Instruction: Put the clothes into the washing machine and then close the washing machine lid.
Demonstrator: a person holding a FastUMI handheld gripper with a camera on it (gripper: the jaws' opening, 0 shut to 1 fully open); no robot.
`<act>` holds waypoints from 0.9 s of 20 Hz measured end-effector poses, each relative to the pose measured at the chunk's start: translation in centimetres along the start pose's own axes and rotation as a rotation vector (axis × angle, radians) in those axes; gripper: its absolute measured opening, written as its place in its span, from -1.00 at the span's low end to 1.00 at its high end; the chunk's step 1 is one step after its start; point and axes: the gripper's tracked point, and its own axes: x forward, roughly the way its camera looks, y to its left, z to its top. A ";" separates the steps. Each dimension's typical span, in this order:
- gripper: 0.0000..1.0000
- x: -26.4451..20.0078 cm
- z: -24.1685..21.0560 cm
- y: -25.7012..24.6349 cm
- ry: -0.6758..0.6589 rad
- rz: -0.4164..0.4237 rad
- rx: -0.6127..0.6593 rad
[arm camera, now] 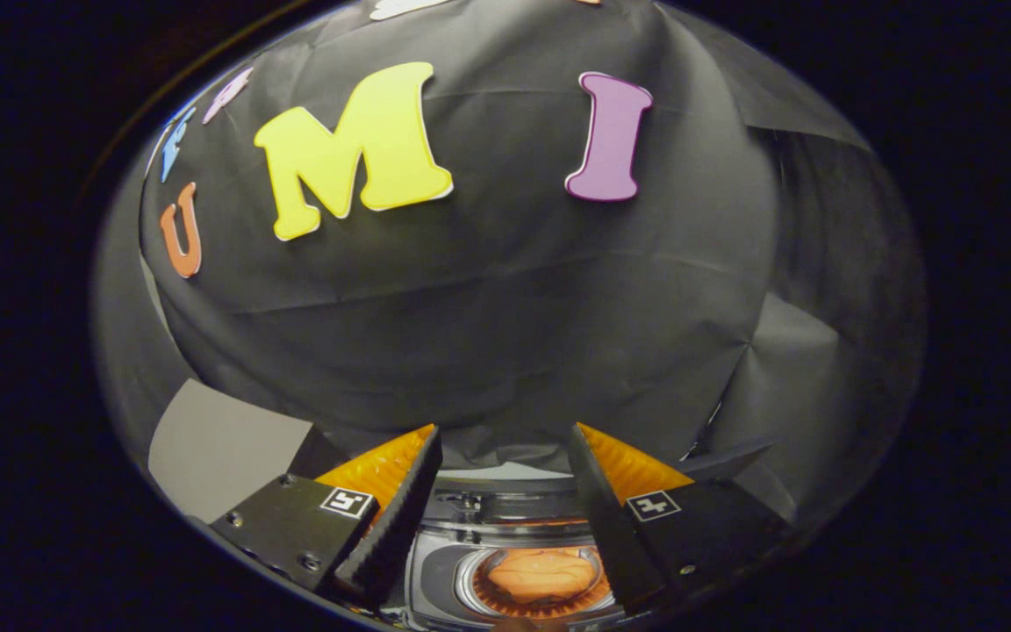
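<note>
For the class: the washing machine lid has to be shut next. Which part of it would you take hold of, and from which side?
The gripper is open and holds nothing. Below its fingers the washing machine stands open, orange clothes in the drum. The lid seems to be the raised band behind the opening. Probably take its free edge from the front and swing it down; its exact shape is hard to tell.

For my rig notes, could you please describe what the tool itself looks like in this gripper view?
The tool has two wedge-shaped fingers that taper forward, each with a ribbed, toothed inner gripping face. Each finger sits on a flat, dark, angular base plate fastened with small screws. Each plate carries a small square black-and-white marker. No cables are visible. The fingers stand apart, with nothing between them.
</note>
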 end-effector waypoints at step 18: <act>0.76 5.4 -1.6 -1.5 0.150 -0.066 -0.094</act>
